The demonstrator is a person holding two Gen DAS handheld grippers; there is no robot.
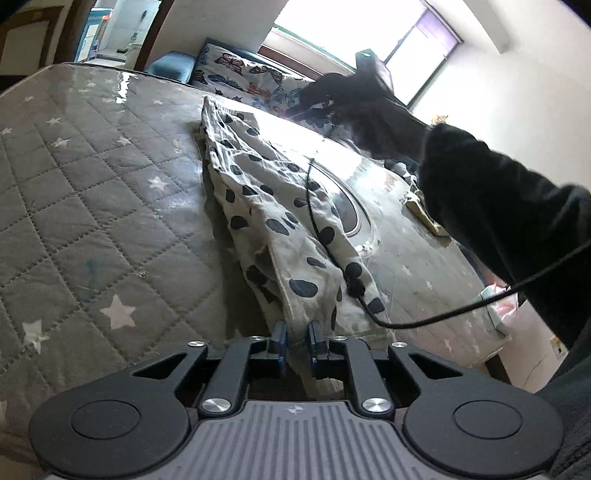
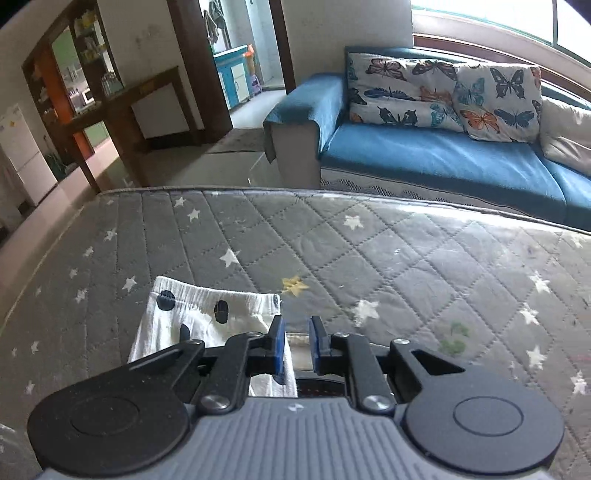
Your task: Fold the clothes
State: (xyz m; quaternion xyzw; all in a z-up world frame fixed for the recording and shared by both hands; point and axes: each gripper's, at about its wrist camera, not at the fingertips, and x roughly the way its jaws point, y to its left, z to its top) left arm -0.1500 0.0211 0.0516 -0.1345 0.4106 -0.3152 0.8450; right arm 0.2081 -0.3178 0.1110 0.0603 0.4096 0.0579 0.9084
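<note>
While daylight floods the window (image 1: 343, 33), spotted garment (image 1: 273, 206) drapes star-quilted mattress (image 1: 85, 206).

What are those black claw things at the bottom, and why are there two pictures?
They are two grabbers, each held in one of a person's hands, with a little camera on each looking along its fingers. One picture comes from the left gripper, the other from the right gripper. Both look at a grey quilted mattress with white stars. On it lie white trousers with dark spots. The left gripper pinches one end of them between its blue pads. The right gripper is over the waistband end, its pads a little apart, and does not seem to pinch anything. The person's dark sleeve shows in the left picture. Behind is a blue sofa with butterfly cushions.
</note>
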